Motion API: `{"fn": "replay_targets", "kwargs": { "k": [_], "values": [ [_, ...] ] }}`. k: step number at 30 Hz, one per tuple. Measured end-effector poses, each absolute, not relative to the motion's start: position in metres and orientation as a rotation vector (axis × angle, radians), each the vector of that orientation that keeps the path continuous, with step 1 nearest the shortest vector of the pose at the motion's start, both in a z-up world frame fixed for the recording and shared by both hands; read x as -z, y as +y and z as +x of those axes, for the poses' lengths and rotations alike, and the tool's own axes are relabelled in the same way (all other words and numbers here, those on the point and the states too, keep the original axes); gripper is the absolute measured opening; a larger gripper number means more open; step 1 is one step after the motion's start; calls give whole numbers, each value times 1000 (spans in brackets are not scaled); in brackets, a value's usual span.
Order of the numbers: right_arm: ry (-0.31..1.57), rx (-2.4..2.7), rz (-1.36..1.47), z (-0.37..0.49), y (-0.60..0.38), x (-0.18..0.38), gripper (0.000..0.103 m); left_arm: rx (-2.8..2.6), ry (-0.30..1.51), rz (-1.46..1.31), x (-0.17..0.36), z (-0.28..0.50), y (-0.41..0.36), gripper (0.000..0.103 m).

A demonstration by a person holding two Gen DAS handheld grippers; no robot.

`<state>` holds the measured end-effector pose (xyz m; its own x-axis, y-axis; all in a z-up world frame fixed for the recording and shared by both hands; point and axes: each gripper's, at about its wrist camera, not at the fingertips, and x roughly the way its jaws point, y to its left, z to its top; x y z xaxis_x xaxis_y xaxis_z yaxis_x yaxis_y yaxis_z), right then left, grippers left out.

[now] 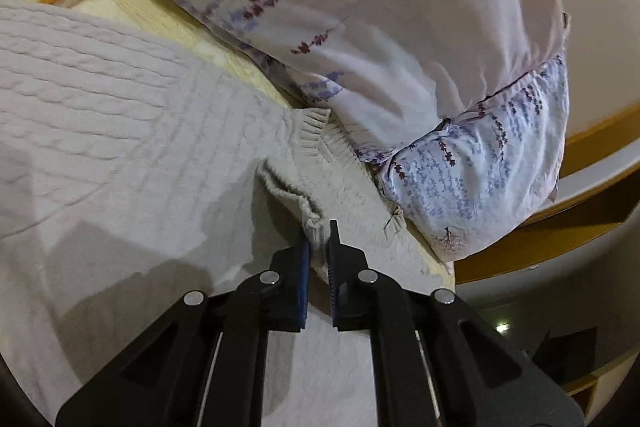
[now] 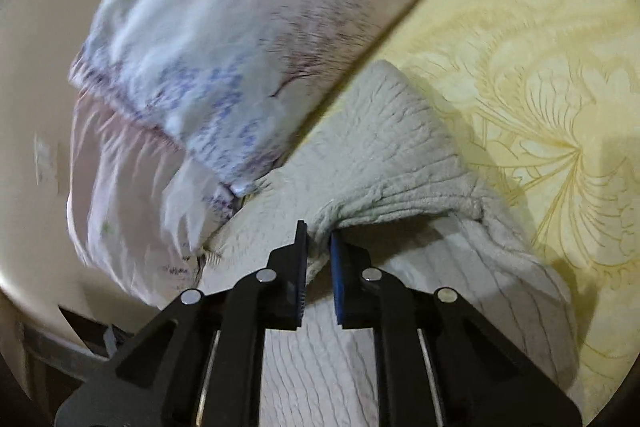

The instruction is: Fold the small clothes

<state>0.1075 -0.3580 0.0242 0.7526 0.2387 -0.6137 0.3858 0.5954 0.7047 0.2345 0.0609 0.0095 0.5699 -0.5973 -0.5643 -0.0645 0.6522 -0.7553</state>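
Note:
A cream cable-knit sweater [image 1: 120, 131] lies spread on a yellow patterned bedspread [image 2: 520, 67]. In the left wrist view my left gripper [image 1: 319, 239] is shut on a ribbed edge of the sweater near its neckline, the knit bunched between the blue pads. In the right wrist view my right gripper [image 2: 319, 239] is shut on a gathered fold of the same sweater [image 2: 384, 155], which rises in a ridge from the pinch toward the right. The part of the sweater under each gripper is hidden.
A pale floral pillow [image 1: 360, 27] lies right behind the sweater, touching its far edge; it shows blurred in the right wrist view [image 2: 224, 47]. A wooden bed frame [image 1: 560, 239] and the mattress edge lie to the right of the left gripper.

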Motion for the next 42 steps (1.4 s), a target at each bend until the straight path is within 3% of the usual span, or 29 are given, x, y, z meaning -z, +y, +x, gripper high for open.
{"fn": "replay_targets", "kwargs": {
  "k": [7,8,9,13,14,15,17,18,30,42],
  "values": [
    [884,176,859,109,-345,1,12,295,1025,-816,26,234,64,8],
    [889,182,837,108,-343,-3,16,296,1019,-808,26,234,63,8],
    [894,187,822,107,-341,-7,20,298,1021,-800,25,233,63,8],
    [862,207,773,92,-336,-27,62,322,1023,-803,19,227,70,12],
    [850,204,754,88,-334,-32,62,329,1015,-799,16,222,75,21],
    [845,194,741,85,-332,-37,62,327,1004,-795,12,215,81,39],
    [841,166,732,86,-327,-41,63,315,973,-804,6,198,98,58],
    [843,149,727,84,-325,-42,64,298,947,-820,2,185,115,60],
    [897,-96,668,104,-266,-44,70,-148,742,-1105,5,96,302,58],
    [906,-118,652,103,-260,-43,72,-293,686,-1233,17,110,362,42]
  ]
}}
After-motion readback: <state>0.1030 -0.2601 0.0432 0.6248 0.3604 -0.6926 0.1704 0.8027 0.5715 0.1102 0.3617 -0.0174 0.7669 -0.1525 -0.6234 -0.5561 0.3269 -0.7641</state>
